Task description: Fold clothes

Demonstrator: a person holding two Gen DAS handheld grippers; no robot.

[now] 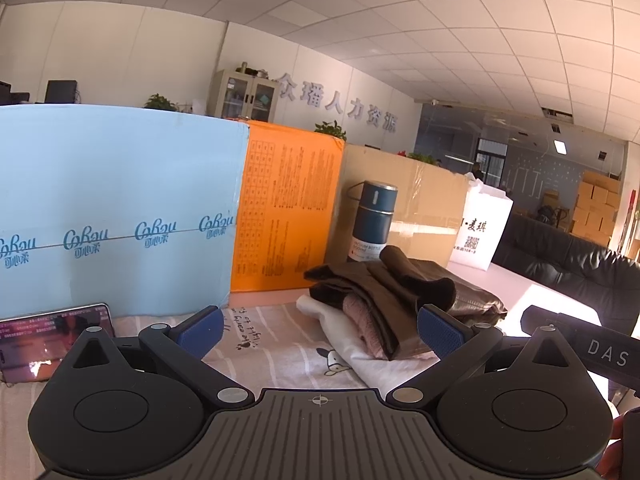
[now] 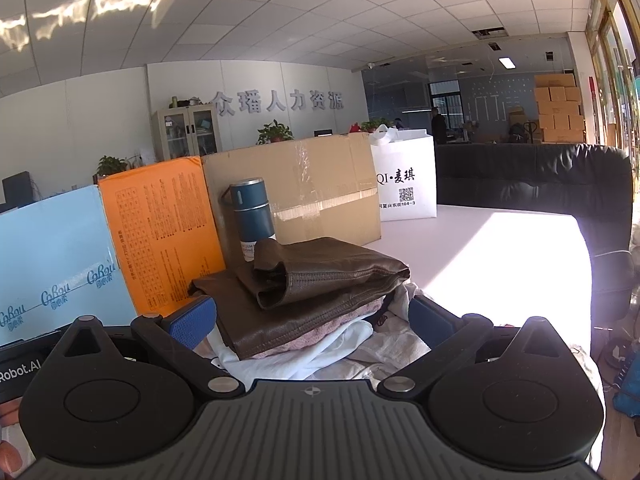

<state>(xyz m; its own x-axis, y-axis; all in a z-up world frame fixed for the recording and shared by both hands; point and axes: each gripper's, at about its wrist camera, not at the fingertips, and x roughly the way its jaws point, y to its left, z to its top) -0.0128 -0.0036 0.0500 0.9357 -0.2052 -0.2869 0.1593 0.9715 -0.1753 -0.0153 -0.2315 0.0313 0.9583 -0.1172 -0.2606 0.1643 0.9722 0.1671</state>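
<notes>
A stack of folded clothes lies on a striped, cartoon-printed cloth point(image 1: 280, 344). On top is a brown leather garment point(image 1: 400, 292) point(image 2: 316, 284), under it a pink knit point(image 1: 362, 320) point(image 2: 320, 336) and a white garment point(image 1: 360, 356) point(image 2: 312, 356). My left gripper point(image 1: 320, 330) is open and empty, just short of the stack's left front. My right gripper point(image 2: 312, 318) is open and empty, its blue fingers on either side of the stack's near edge. The right gripper's body also shows in the left wrist view point(image 1: 580, 344).
A blue box point(image 1: 116, 208), an orange box point(image 1: 286, 208) and a cardboard box point(image 1: 416, 208) line the back. A blue vacuum bottle point(image 1: 372, 220) stands behind the stack. A white bag point(image 1: 480, 228) is to the right, a phone point(image 1: 52, 340) to the left, a black sofa point(image 2: 532, 180) beyond.
</notes>
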